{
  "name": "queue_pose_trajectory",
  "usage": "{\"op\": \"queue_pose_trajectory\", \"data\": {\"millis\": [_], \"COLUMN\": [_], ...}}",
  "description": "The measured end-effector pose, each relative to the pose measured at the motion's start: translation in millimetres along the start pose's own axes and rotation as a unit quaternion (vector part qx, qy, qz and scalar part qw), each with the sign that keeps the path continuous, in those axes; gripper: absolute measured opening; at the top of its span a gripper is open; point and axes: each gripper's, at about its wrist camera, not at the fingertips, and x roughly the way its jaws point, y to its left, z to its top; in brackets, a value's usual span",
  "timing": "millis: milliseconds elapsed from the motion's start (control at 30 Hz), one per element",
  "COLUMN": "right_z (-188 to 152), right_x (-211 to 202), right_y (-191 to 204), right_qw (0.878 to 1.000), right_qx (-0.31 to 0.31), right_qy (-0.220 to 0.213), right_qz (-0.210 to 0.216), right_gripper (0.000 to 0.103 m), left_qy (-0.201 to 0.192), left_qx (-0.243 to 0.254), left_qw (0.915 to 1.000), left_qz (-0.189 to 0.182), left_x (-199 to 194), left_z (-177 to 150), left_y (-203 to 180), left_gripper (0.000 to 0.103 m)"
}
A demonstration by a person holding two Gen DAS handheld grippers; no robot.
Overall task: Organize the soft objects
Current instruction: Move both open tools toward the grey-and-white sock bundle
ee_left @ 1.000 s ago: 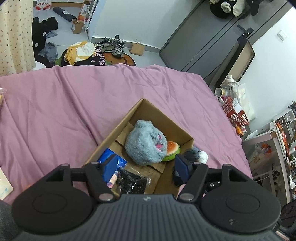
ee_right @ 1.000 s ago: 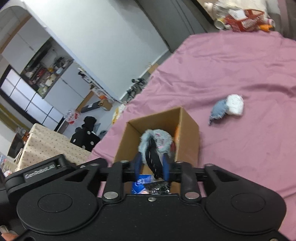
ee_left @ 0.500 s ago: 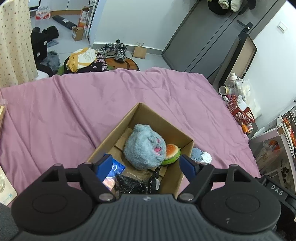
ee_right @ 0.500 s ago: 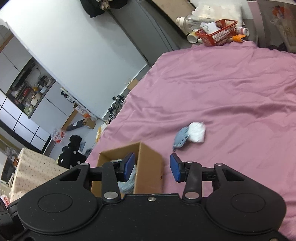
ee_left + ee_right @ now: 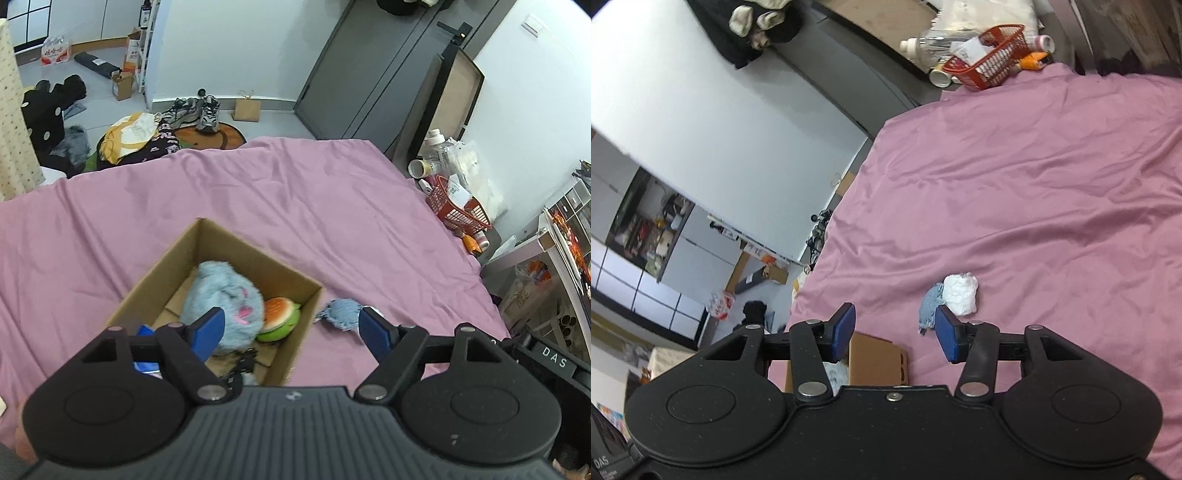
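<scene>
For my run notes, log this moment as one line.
left gripper: open, empty | right gripper: open, empty | cardboard box: holds grey plush, burger toy | blue-white soft toy: on pink sheet, outside box

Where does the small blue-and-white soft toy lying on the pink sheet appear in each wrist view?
Left wrist: the toy lies lower centre-right, just right of the cardboard box, partly behind the right pad of the left tongs.
Right wrist: the toy lies centre-right on the sheet, just above the right pad of the right tongs.
Shared landmark: the red basket beyond the sheet's far edge.
</scene>
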Motion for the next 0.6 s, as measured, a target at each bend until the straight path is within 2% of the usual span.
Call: {"op": "queue_pose_trajectory", "data": {"millis": [200, 367, 600], "right_z": [5, 7, 10], "right_x": [10, 27, 45], "right_y": [-25, -59, -83], "right_qw": [0.999, 0.998, 0.995], "right_qx": [0.020, 0.046, 0.078], "right_qy": [-0.006, 0.002, 0.021], "right_qz": [0.033, 0.044, 0.064], "right_gripper": [0.054, 0.055, 0.056], "left_qy": [-0.001, 0.004, 0.015], "left_qx": [0.013, 0.022, 0.026], "left_qw": [0.9998, 0.9997, 0.9995], "left_qz": [-0.012, -0.009, -0.012], "left_x": [14, 36, 69], "left_z": [-1, -4, -7], "left_y": [-26, -46, -73], "left_gripper": [0.078, 0.078, 0.077]}}
